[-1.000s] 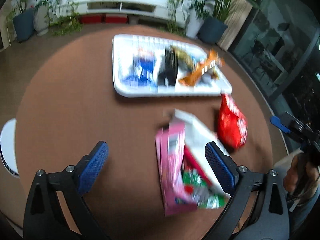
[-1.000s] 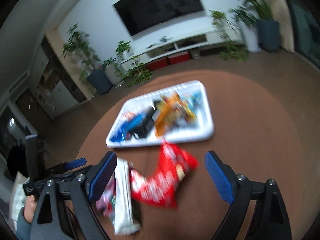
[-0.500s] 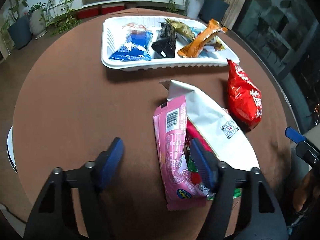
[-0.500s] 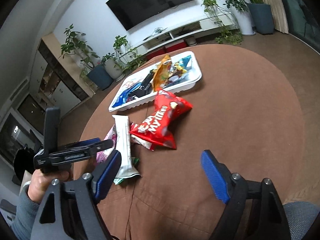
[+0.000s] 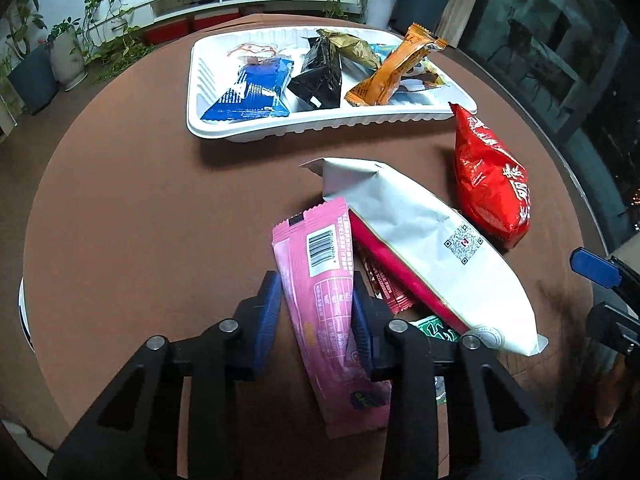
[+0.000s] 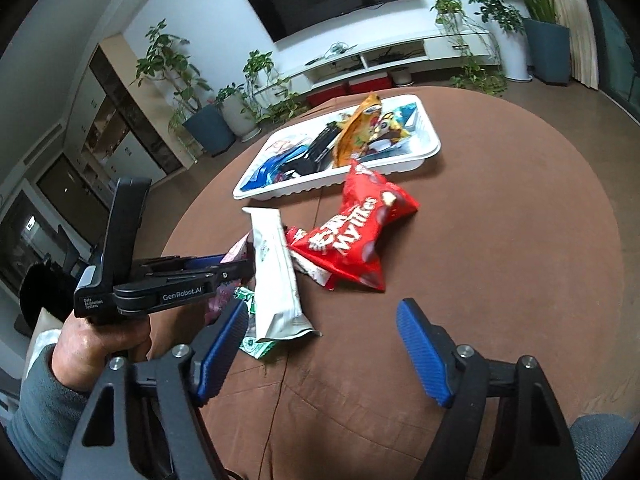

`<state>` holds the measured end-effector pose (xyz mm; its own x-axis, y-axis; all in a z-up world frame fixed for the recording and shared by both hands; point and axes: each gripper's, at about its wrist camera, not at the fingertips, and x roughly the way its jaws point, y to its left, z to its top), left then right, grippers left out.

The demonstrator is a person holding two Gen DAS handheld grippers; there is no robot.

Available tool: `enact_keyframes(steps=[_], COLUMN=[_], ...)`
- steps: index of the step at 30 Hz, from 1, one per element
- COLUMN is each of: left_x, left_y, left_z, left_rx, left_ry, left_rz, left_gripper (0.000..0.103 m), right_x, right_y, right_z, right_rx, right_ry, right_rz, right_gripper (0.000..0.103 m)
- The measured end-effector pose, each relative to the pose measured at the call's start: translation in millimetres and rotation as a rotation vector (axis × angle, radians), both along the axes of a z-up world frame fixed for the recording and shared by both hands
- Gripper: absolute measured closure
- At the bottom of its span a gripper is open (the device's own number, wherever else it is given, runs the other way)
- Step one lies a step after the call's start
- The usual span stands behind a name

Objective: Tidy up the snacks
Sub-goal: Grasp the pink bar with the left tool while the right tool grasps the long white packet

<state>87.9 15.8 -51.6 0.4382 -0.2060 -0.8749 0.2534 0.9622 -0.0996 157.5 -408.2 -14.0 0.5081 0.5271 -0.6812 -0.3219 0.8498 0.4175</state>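
My left gripper [image 5: 316,308] is shut on a pink snack packet [image 5: 320,280] at the near edge of the loose pile on the brown round table. A white packet [image 5: 424,240] lies beside it over red wrappers, with a red bag [image 5: 492,184] to the right. The white tray [image 5: 280,130] behind holds blue, black, gold and orange packets. My right gripper [image 6: 324,340] is open and empty, low over the table, short of the white packet [image 6: 276,276] and the red bag [image 6: 356,236]. The left gripper [image 6: 224,268] shows there too.
A green wrapper [image 5: 434,328] pokes out under the white packet. The tray [image 6: 424,152] sits at the far side of the table in the right wrist view. Potted plants, a TV wall and a low white shelf stand beyond. The table edge drops off on the right.
My left gripper moved forward and closed on the pink packet. My right gripper pulled back and lower, away from the red bag, still open.
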Motion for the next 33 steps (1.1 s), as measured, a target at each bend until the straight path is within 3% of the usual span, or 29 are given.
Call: enact_keyframes(steps=[12,24,27,33], left_x=[-25.9,-60.6,-63.3,-64.5], left_y=[23.8,40.4,40.2,38.9], left_z=[2.8,-2.4,-2.9,-3.8], left_rx=[-0.078,-0.151,-0.158,-0.168], left_ry=[-0.013,-0.013,-0.016,-0.020], left_rz=[0.036,0.076,0.077,0.080], left_gripper=[0.078,0.078,0.078,0.078], right_x=[13.9,43.1,46.4,47.8], right_y=[44.4,91.2,96.9,96.9], right_z=[4.4,-12.3,-16.8,-26.9], right_rx=[-0.072,-0.198,-0.236,-0.259], right_ry=[-0.020,0.036,0.042,0.069], right_rz=[0.135,0.218,0.226,0.231], right_gripper=[0.029,0.039,0.043,0.061])
